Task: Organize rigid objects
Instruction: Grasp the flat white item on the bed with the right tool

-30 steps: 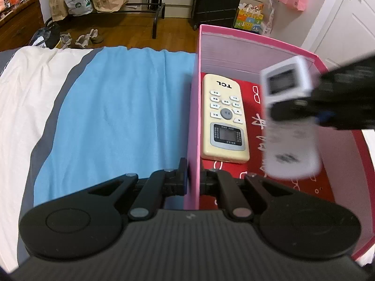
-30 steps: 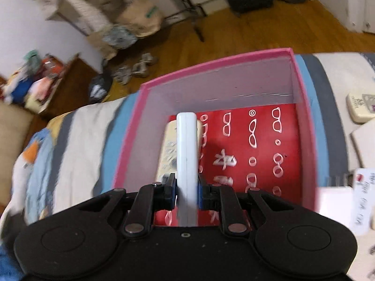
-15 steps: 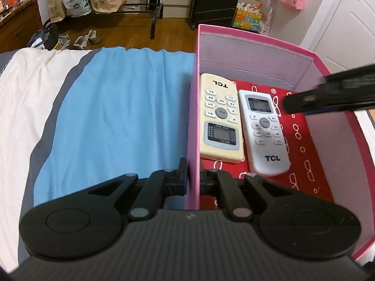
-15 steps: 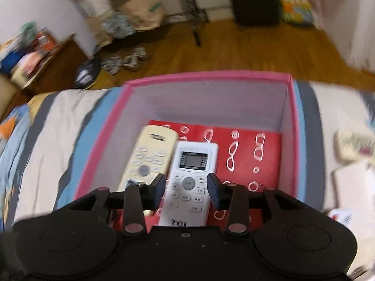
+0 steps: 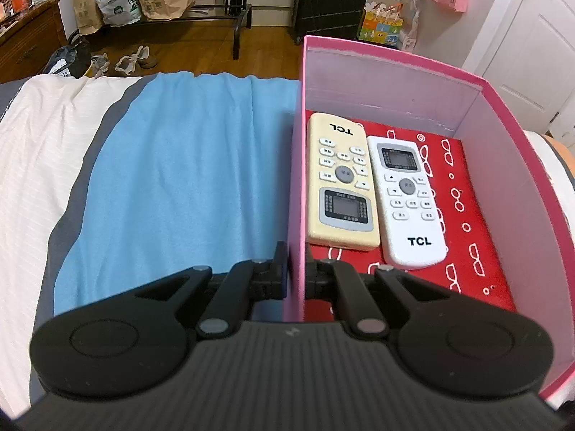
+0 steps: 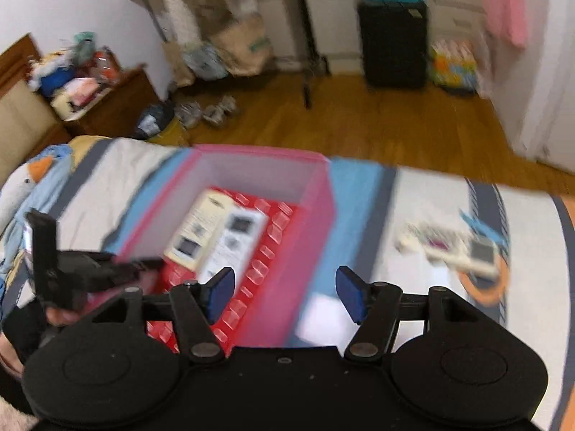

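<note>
A pink box (image 5: 503, 115) with a red patterned floor sits on the bed. A cream TCL remote (image 5: 339, 183) and a white TCL remote (image 5: 408, 201) lie flat side by side in it. My left gripper (image 5: 296, 276) is shut on the box's near left wall. In the right wrist view the box (image 6: 316, 215) and both remotes (image 6: 219, 237) show blurred. My right gripper (image 6: 284, 292) is open and empty, raised above the box's right side. The left gripper (image 6: 90, 273) shows at the box's left wall.
Blue, grey and white bedding (image 5: 172, 165) lies left of the box. Several small objects (image 6: 449, 248) lie blurred on the bed to the right of the box. A white flat item (image 6: 323, 319) lies just below my right gripper. Wooden floor and a suitcase are beyond.
My right gripper carried the white remote into the box, let it go beside the cream remote, opened wide and pulled back up and to the right. The left gripper has not moved.
</note>
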Demonstrator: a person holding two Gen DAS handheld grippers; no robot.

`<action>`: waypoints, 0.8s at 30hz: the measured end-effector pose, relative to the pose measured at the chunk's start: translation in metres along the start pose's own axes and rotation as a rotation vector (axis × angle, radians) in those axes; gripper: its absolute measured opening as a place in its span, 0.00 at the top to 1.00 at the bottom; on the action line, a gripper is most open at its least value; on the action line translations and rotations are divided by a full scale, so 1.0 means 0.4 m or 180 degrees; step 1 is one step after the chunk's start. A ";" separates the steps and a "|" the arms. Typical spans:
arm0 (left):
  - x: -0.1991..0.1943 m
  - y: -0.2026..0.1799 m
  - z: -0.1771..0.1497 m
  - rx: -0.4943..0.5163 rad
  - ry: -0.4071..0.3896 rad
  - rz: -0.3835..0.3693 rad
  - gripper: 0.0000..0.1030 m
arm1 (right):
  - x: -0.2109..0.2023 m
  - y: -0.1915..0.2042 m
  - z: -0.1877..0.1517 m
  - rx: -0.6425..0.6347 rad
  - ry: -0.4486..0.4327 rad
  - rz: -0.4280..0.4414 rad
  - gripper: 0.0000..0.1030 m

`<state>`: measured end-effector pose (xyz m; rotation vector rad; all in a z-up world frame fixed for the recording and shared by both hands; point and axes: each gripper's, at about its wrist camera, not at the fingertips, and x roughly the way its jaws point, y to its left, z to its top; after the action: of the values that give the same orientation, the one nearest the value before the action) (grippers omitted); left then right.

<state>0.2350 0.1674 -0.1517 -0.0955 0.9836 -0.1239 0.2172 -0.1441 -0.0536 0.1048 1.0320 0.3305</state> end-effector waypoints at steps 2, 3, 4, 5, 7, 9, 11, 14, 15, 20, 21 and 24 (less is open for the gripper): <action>-0.001 -0.003 -0.003 -0.0019 0.0016 0.0024 0.95 | 0.012 -0.041 -0.040 -0.0060 0.0012 -0.0088 0.35; -0.003 -0.006 -0.004 0.0002 0.0010 0.0045 0.95 | 0.015 -0.061 -0.062 -0.0105 -0.0031 -0.0152 0.35; -0.005 -0.009 -0.004 0.0013 -0.0004 0.0057 0.95 | 0.021 -0.083 -0.086 -0.0107 -0.0082 -0.0203 0.35; -0.007 -0.011 -0.005 0.0021 -0.0023 0.0066 0.95 | 0.037 -0.099 -0.100 -0.0106 0.0008 -0.0250 0.35; -0.009 -0.016 -0.005 0.0028 -0.0035 0.0080 0.95 | 0.060 -0.117 -0.121 -0.0229 0.0075 -0.0326 0.35; -0.010 -0.019 -0.004 0.0041 -0.0046 0.0095 0.95 | 0.081 -0.137 -0.129 -0.0195 0.0136 -0.0219 0.35; -0.011 -0.023 -0.004 0.0072 -0.0067 0.0114 0.95 | 0.108 -0.147 -0.126 -0.0120 0.0309 -0.0134 0.35; -0.008 -0.022 -0.005 0.0062 -0.0053 0.0120 0.95 | 0.140 -0.159 -0.129 0.0157 0.0419 0.0114 0.35; -0.008 -0.021 -0.005 0.0054 -0.0056 0.0116 0.95 | 0.152 -0.161 -0.132 0.0240 0.0461 0.0166 0.35; -0.010 -0.022 -0.006 0.0070 -0.0057 0.0126 0.95 | 0.233 -0.175 -0.157 0.0607 0.0728 0.0148 0.53; -0.011 -0.022 -0.007 0.0077 -0.0056 0.0130 0.95 | 0.245 -0.182 -0.163 0.0674 0.0754 0.0097 0.57; -0.011 -0.022 -0.009 0.0077 -0.0054 0.0129 0.95 | 0.255 -0.206 -0.169 0.0844 0.0659 0.0022 0.67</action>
<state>0.2292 0.1593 -0.1488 -0.0544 0.9664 -0.0977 0.2255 -0.1943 -0.1921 0.3181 1.2779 0.2121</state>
